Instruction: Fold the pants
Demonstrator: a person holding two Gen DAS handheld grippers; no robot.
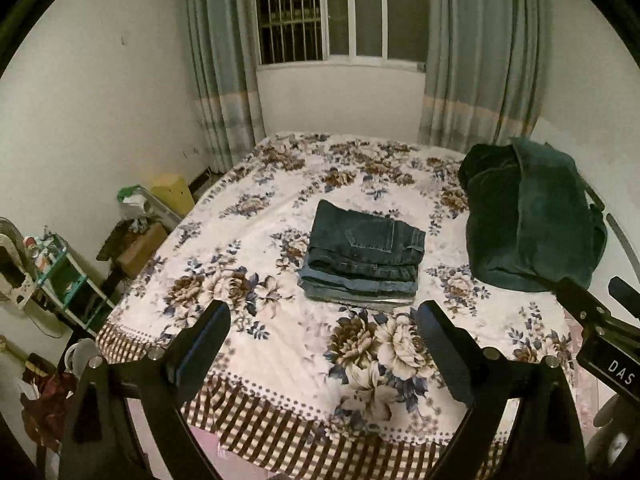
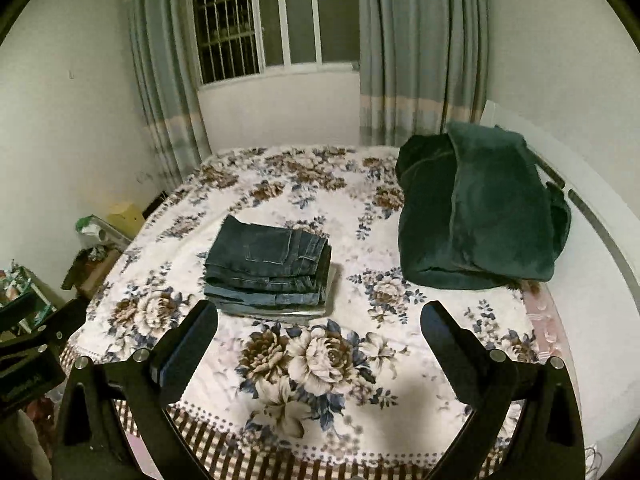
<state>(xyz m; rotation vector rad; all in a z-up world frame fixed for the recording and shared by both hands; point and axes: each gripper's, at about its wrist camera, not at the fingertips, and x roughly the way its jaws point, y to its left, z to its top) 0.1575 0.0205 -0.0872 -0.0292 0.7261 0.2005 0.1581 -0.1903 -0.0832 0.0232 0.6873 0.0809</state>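
A neat stack of folded jeans (image 1: 362, 260) lies in the middle of the bed with the floral cover (image 1: 260, 200); it also shows in the right wrist view (image 2: 268, 272). A dark green heap of pants (image 1: 532, 212) lies unfolded at the far right of the bed, seen too in the right wrist view (image 2: 480, 208). My left gripper (image 1: 322, 320) is open and empty, held above the bed's near edge in front of the stack. My right gripper (image 2: 320, 320) is open and empty, right of the left one, which shows at the left edge (image 2: 36, 340).
A window (image 1: 340, 12) with grey-green curtains is behind the bed. Shelves, boxes and clutter (image 1: 80, 264) stand on the floor left of the bed. A white wall or headboard (image 2: 600, 200) borders the bed on the right.
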